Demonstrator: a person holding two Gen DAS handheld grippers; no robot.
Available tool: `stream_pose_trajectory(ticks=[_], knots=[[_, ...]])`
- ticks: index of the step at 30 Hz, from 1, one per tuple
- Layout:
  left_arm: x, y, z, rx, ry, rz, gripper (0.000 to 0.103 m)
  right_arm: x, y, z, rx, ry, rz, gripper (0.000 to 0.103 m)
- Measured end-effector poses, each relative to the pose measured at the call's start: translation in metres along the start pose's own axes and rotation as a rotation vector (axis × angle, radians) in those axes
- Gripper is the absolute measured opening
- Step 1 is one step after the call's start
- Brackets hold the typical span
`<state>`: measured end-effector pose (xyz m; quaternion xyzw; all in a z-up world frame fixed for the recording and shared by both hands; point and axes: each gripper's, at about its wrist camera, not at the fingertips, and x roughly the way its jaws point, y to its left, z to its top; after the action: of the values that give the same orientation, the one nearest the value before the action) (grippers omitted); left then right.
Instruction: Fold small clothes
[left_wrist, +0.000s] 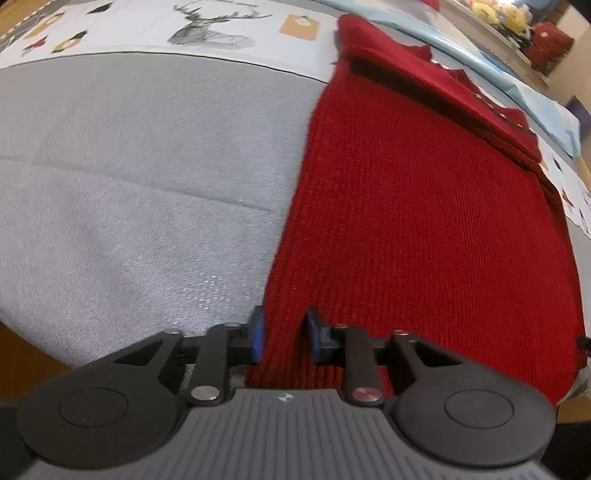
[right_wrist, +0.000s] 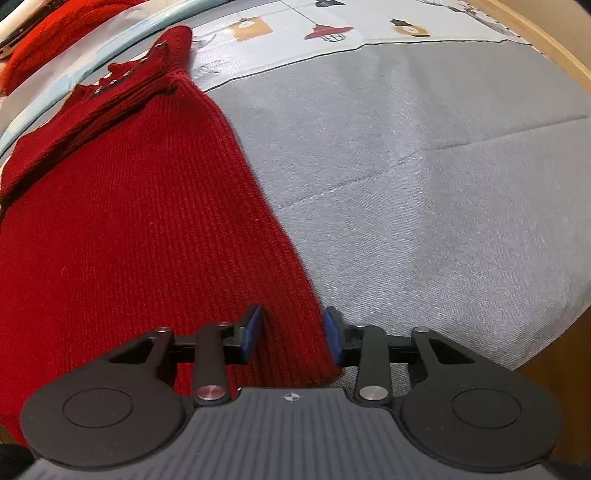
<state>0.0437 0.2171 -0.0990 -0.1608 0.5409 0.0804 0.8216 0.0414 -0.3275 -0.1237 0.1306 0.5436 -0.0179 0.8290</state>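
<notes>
A dark red knitted garment (left_wrist: 424, 206) lies flat on a grey cloth (left_wrist: 129, 192), with a folded part and small studs at its far end. My left gripper (left_wrist: 284, 332) is at the garment's near left corner, its blue pads (left_wrist: 258, 334) closed on the knit fabric. In the right wrist view the same red garment (right_wrist: 140, 229) fills the left side. My right gripper (right_wrist: 291, 334) is at its near right corner, the blue pads (right_wrist: 332, 339) on either side of the hem, with a wider gap and fabric between them.
A patterned cloth with a deer print (left_wrist: 210, 26) and lamp prints (right_wrist: 328, 31) borders the grey cloth at the far side. More red clothing (right_wrist: 48, 26) and yellow items (left_wrist: 498, 14) lie beyond. Wooden table edge (right_wrist: 554, 44) at right.
</notes>
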Motion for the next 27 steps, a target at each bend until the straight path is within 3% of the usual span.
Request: stream_pose_trajectory(ticks=[1,5,7,10,16,27], knots=[[-0.001,-0.003,-0.001,0.004,-0.003,0.001,0.014,-0.001,-0.001,0.001,0.007,-0.002,0.012,0.014],[-0.011,0.001,-0.002,-0.020,-0.026,-0.025,0.012,-0.012,-0.010,0.003,0.086,-0.031,0.082,0.012],[-0.016,0.004,-0.003,-0.047,-0.034,-0.050,0.012,-0.014,-0.013,0.003,0.100,-0.031,0.094,0.013],[-0.013,0.004,-0.005,-0.054,-0.016,-0.051,0.013,-0.006,-0.011,0.000,0.073,0.006,0.032,0.022],[-0.005,0.004,-0.006,-0.058,0.015,-0.023,0.021,-0.003,-0.010,0.000,0.064,0.019,0.012,0.025],[-0.004,0.005,-0.007,-0.078,0.020,-0.016,0.022,-0.002,-0.003,-0.002,0.019,0.027,0.009,0.028]])
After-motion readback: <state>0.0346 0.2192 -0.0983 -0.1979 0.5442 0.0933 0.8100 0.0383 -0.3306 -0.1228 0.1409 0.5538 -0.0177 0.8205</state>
